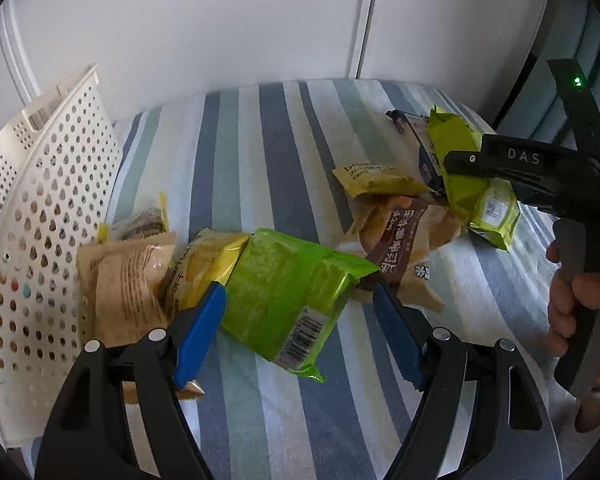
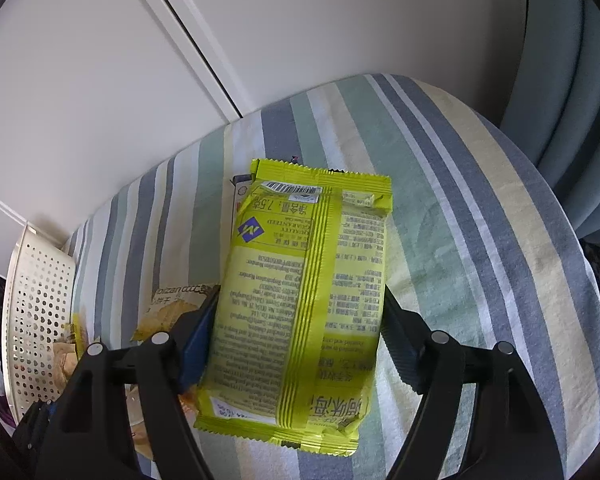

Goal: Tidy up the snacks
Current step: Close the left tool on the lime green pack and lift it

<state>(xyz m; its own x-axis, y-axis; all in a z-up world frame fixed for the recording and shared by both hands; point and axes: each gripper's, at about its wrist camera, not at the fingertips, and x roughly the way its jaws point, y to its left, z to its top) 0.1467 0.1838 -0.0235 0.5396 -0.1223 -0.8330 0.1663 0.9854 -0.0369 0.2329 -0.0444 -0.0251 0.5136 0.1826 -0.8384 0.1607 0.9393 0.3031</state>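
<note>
A white perforated basket (image 1: 40, 216) is leaning at the striped cloth's (image 1: 260, 140) left edge, with tan packets (image 1: 128, 284) lying just beside it. Right of the basket, the left gripper (image 1: 300, 320) is clamping a green snack bag (image 1: 284, 292). Farthest from the basket, the right gripper (image 2: 296, 344) is pinching a yellow-green snack packet (image 2: 304, 292), seemingly lifted off the cloth.

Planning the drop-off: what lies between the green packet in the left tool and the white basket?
The green packet has a yellow packet and a tan packet lying between it and the white basket, low on the striped cloth.
</note>
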